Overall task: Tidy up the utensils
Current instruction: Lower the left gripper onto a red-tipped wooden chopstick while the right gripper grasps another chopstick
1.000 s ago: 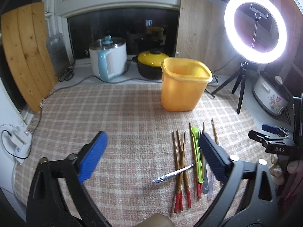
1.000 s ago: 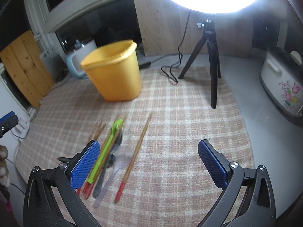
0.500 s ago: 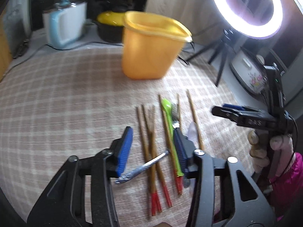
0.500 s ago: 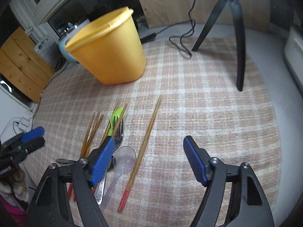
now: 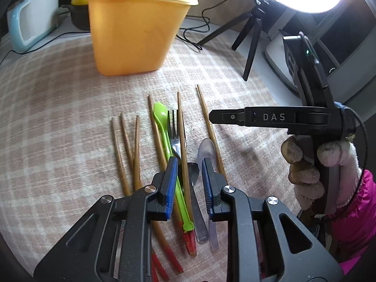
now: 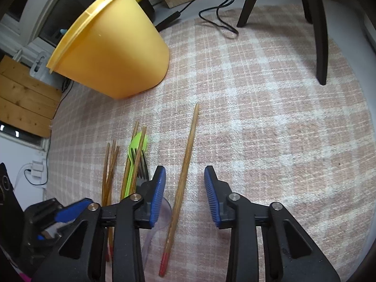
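Several red-tipped wooden chopsticks [image 5: 134, 145], a green spoon [image 5: 162, 122], a fork [image 5: 175, 138], a metal spoon [image 5: 193, 171] and a clear plastic spoon [image 5: 206, 148] lie side by side on the plaid cloth. A yellow container [image 5: 138, 30] stands upright behind them. My left gripper [image 5: 189, 176] hovers low over the bundle with its jaws closing. One chopstick [image 5: 185, 164] and the metal spoon's bowl lie in the narrow gap, and the pads do not press on them. My right gripper [image 6: 184, 188] straddles the lone chopstick [image 6: 185, 164] at the right, its jaws closing but clear of it.
The ring light's tripod [image 5: 253, 35] stands at the back right with a black cable [image 6: 218, 11] looping beside it. A white and blue kettle [image 5: 33, 23] sits at the far left. A gloved hand [image 5: 305, 169] holds the right gripper. Plaid cloth [image 6: 270, 141] extends to the right.
Both grippers have dropped and tilted down toward the utensils, and their jaws have narrowed a lot. The left one has shifted right over the bundle; the right one has settled over the lone chopstick.
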`<state>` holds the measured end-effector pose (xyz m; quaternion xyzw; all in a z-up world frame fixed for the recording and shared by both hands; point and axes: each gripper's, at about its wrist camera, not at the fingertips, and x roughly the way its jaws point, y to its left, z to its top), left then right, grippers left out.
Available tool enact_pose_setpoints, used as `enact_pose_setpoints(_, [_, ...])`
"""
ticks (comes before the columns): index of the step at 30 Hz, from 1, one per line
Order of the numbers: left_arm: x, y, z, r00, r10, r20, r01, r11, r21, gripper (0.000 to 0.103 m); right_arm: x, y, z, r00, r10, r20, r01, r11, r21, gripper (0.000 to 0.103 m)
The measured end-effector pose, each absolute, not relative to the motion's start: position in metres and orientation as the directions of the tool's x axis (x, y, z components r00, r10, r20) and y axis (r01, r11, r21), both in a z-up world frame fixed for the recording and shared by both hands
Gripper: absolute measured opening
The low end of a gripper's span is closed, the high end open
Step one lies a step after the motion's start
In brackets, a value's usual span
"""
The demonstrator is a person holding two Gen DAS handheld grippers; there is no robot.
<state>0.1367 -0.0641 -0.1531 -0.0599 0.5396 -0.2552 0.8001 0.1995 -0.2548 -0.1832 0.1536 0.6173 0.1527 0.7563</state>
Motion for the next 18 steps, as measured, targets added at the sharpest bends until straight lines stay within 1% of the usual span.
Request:
enact_pose_setpoints(3, [0.143,-0.07,-0.161,0.27,-0.472,-0.839,0.342,0.862,-0.375,0.015,0.204,-0.248,-0.184,0.182,0.398,-0.899,-0.049,0.917,0.395,0.027])
enact_pose_setpoints(5, [0.148,-0.073,-0.166,0.264,-0.466,-0.844,0.339,0.864,-0.371,0.015,0.206,-0.245,-0.185,0.171,0.389,-0.905,-0.046,0.921,0.387,0.021])
enact_pose_setpoints(7, [0.153,-0.077,-0.168,0.26,-0.461,-0.848,0.342,0.866,-0.366,0.015,0.208,-0.243,-0.186,0.163,0.381,-0.91,-0.045,0.924,0.379,0.019])
enact_pose_setpoints(18, [0.172,-0.089,-0.182,0.235,-0.42,-0.877,0.347,0.879,-0.328,0.015,0.208,-0.23,-0.192,0.138,0.316,-0.939,-0.054,0.949,0.312,0.019])
